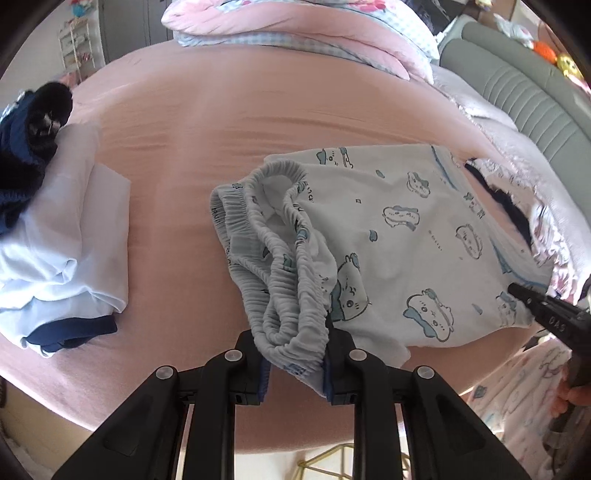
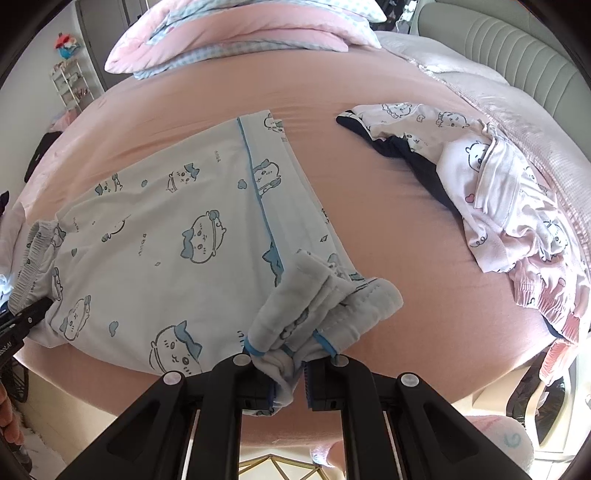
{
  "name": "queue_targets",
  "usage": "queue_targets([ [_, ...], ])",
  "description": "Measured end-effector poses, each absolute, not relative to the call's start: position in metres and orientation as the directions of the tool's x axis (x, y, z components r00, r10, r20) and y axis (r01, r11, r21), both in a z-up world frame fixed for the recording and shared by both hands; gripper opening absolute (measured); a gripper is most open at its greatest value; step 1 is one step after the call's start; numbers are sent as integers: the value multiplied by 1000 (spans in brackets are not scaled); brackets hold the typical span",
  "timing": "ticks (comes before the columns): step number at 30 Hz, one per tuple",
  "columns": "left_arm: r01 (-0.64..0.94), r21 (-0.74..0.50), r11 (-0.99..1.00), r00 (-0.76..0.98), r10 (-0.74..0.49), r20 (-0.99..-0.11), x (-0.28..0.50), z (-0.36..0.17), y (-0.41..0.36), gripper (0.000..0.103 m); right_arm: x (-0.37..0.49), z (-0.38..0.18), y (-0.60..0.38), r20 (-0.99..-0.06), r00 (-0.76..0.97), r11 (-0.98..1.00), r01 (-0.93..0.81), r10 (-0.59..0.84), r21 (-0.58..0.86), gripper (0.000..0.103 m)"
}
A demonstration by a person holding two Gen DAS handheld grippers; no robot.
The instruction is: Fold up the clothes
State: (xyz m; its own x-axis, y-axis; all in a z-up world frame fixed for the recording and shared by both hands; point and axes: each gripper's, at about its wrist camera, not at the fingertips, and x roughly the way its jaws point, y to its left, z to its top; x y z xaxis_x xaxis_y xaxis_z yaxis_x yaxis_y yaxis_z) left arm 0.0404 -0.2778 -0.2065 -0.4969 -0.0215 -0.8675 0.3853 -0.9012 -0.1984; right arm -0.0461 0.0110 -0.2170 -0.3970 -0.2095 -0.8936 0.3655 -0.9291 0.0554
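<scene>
White pyjama shorts point(image 1: 399, 236) with blue cartoon prints lie on the pink bed point(image 1: 221, 122). My left gripper point(image 1: 295, 354) is shut on their gathered elastic waistband point(image 1: 284, 295) at the near edge. My right gripper point(image 2: 288, 373) is shut on the bunched leg hems point(image 2: 325, 302) of the same shorts point(image 2: 155, 229), at the bed's near edge. The right gripper's black fingers point(image 1: 546, 310) show at the right of the left wrist view; the left gripper's finger point(image 2: 26, 314) shows at the left of the right wrist view.
A folded light blue garment with navy trim point(image 1: 70, 243) and a navy item point(image 1: 18, 147) lie to the left. A pile of pink printed pyjamas point(image 2: 509, 206) and a dark garment point(image 2: 424, 166) lie to the right. A rolled duvet point(image 2: 236, 33) is at the back, a grey headboard point(image 2: 517, 48) at the right.
</scene>
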Motion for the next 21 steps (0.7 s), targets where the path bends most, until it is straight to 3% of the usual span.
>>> queue_targets([
  [3,396,-257,-881,-514,19,-858,42,-203,-294,20,-47,-217,14,-896,-381,-929,361,-230,85,7],
  [13,347,-135,-928,-455,-40,-890,36,-214,-271,23,-47,-223,16,-900,-361,-916,390,-243,91,7],
  [17,356,-105,-929,-436,-66,-898,30,-217,-276,30,-47,-224,18,-901,-352,-910,402,-255,101,7],
  [21,401,-115,-909,-429,-75,-900,28,-210,-281,32,-47,-223,18,-902,-346,-903,418,-257,97,11],
])
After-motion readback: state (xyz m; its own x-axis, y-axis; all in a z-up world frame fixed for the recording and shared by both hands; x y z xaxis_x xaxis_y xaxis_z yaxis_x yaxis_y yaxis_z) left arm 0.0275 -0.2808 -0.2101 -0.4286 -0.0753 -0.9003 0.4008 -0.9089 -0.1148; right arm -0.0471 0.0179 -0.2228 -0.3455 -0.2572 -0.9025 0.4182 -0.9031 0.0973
